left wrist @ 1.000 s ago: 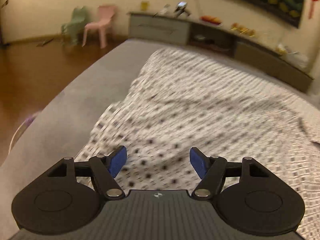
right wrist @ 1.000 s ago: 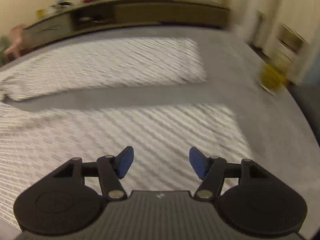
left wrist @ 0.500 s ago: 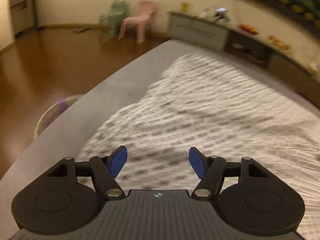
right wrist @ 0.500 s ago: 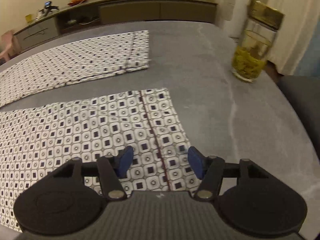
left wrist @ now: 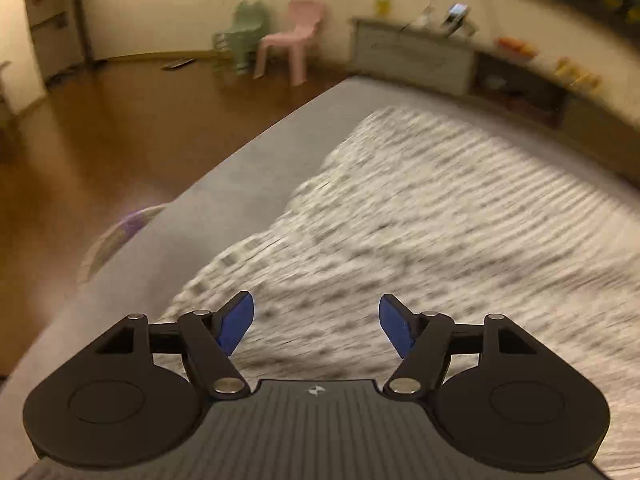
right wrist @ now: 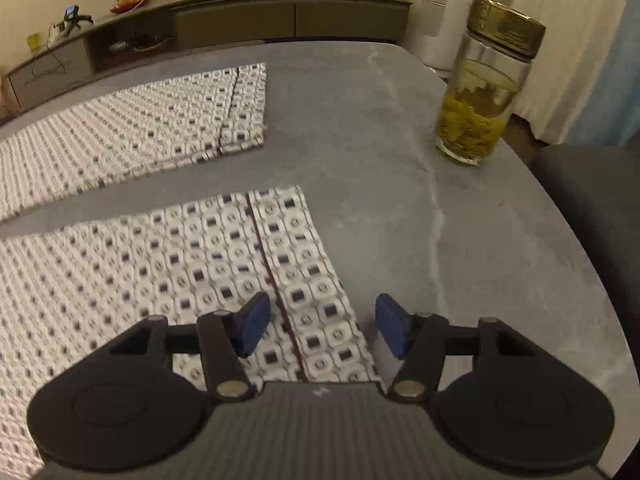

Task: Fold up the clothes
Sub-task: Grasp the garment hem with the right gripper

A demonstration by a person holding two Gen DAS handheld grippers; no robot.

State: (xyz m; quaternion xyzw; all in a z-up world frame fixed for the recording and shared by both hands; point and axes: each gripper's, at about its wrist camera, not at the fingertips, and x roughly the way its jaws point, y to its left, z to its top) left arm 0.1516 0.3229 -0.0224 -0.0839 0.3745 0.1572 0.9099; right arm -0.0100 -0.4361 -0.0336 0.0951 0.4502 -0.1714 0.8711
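Note:
A white garment with a dark square print (right wrist: 168,264) lies flat on the grey table (right wrist: 400,184); two leg-like parts with hemmed ends show, the near hem (right wrist: 304,272) and the far one (right wrist: 244,108). My right gripper (right wrist: 318,330) is open and empty, low over the near hem's corner. In the left wrist view the same garment (left wrist: 420,232) is motion-blurred, with a rumpled edge at the table's left side. My left gripper (left wrist: 316,326) is open and empty just above that end of the cloth.
A glass jar with a gold lid and yellow contents (right wrist: 480,100) stands near the table's right edge. A dark chair (right wrist: 592,200) is beyond that edge. Left of the table is wooden floor (left wrist: 100,140) with small pink (left wrist: 292,40) and green chairs. A sideboard (right wrist: 240,20) lines the wall.
My right gripper swung right and came down over the near hem's corner. My left gripper turned left toward the garment's edge by the table side. Both stayed open.

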